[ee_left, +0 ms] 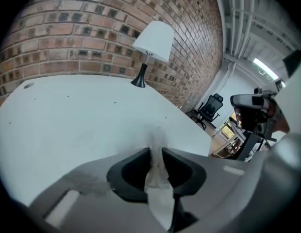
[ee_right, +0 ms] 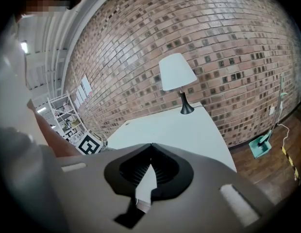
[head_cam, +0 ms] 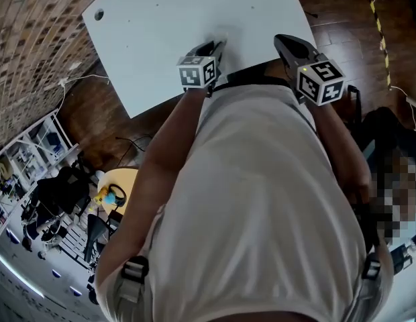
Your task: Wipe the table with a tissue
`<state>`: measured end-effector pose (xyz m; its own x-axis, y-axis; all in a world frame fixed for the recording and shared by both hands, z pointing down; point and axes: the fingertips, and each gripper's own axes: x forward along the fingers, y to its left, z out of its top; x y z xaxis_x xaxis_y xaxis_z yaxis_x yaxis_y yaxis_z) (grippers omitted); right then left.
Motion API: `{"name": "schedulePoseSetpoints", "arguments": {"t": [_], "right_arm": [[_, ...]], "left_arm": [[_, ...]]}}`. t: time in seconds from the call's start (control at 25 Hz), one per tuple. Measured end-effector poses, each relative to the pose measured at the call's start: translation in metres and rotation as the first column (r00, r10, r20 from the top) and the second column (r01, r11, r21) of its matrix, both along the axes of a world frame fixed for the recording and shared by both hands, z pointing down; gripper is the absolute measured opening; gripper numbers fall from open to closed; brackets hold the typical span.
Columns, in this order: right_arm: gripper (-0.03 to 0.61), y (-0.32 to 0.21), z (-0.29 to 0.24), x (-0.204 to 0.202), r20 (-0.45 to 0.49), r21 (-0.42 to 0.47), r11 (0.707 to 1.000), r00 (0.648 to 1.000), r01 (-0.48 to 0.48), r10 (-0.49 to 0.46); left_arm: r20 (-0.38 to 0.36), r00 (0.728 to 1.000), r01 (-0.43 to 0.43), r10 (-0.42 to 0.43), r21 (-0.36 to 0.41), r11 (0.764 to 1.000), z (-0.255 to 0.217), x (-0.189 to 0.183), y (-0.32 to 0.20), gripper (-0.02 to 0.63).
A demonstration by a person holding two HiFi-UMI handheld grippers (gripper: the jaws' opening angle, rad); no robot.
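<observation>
A white tissue [ee_left: 158, 171] is pinched upright between the dark pads of my left gripper [ee_left: 156, 152], and its top edge sticks out past the tips. This gripper hangs over the near edge of the white table [ee_left: 68, 115], tilted down toward it. In the head view the left gripper [head_cam: 217, 47] and the right gripper [head_cam: 282, 41] are side by side at the table [head_cam: 194, 19] edge, close to the person's body. The right gripper [ee_right: 151, 145] has its tips together with nothing between them, and it points across the table [ee_right: 175, 127].
A lamp [ee_left: 153, 42] with a white shade stands at the table's far end by the brick wall [ee_right: 228, 42]. A small dark hole [head_cam: 98, 15] marks one table corner. An office chair [ee_left: 209, 108], shelving [head_cam: 27, 159], a round yellow table [head_cam: 121, 180] and a teal object [ee_right: 261, 147] stand around.
</observation>
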<state>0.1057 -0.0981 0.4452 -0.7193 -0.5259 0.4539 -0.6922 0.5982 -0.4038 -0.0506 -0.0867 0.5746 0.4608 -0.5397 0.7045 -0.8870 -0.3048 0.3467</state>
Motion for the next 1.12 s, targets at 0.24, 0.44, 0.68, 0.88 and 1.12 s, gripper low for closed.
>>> {"name": "schedulePoseSetpoints", "arguments": {"t": [0.24,0.44,0.68,0.88,1.12], "right_arm": [[0.006,0.022,-0.003,-0.006,-0.024,0.014,0.999,0.999,-0.045,0.045],[0.006,0.037,-0.006,-0.007,-0.032,0.024,0.996,0.996,-0.08,0.081],[0.006,0.039,-0.008,-0.001,-0.033,0.026,0.994,0.994,-0.102,0.103],[0.006,0.028,-0.003,0.006,-0.018,0.014,0.995,0.994,-0.103,0.104],[0.006,0.002,-0.002,0.017,-0.005,0.0,0.998,0.998,-0.06,0.06]], "left_arm": [[-0.042,0.987,0.153,-0.152,0.015,0.988,-0.008,-0.062,0.015,0.083],[-0.082,0.982,0.175,-0.173,0.013,0.985,-0.002,-0.077,0.029,0.083],[-0.105,0.986,0.138,-0.133,0.044,0.989,-0.012,-0.063,0.026,0.083],[-0.095,0.986,0.138,-0.134,0.037,0.99,-0.011,-0.059,0.024,0.084],[-0.071,0.984,0.168,-0.166,0.032,0.985,-0.016,-0.053,0.004,0.084]]}}
